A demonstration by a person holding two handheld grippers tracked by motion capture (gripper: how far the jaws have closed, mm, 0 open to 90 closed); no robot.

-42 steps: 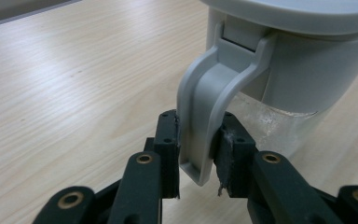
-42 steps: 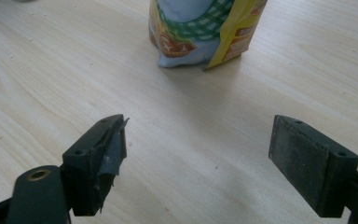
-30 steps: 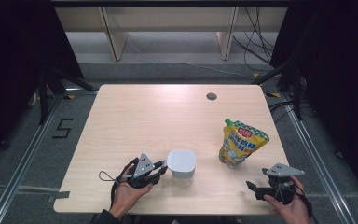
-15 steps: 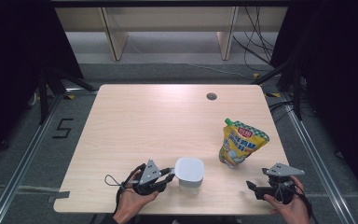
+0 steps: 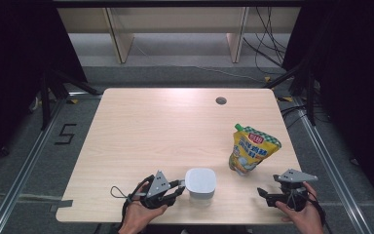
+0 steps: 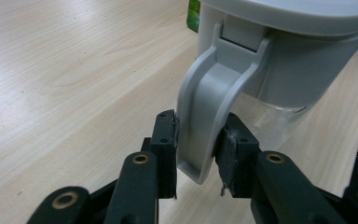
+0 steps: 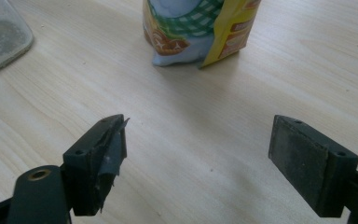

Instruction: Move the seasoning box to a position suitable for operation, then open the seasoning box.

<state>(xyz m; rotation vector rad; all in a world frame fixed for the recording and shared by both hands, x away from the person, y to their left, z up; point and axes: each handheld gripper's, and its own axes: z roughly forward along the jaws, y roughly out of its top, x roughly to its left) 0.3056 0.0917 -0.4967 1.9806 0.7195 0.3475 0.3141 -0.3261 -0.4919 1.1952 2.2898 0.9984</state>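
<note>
At the bench's (image 5: 141,126) near edge, our left hand-held gripper (image 6: 196,154) clamps the handle (image 6: 205,102) of the grey-lidded pitcher (image 5: 200,185). Our right hand-held gripper (image 7: 198,154) waits wide and empty by the upright refill pouch (image 5: 251,149); filling apparently remains undone.
</note>
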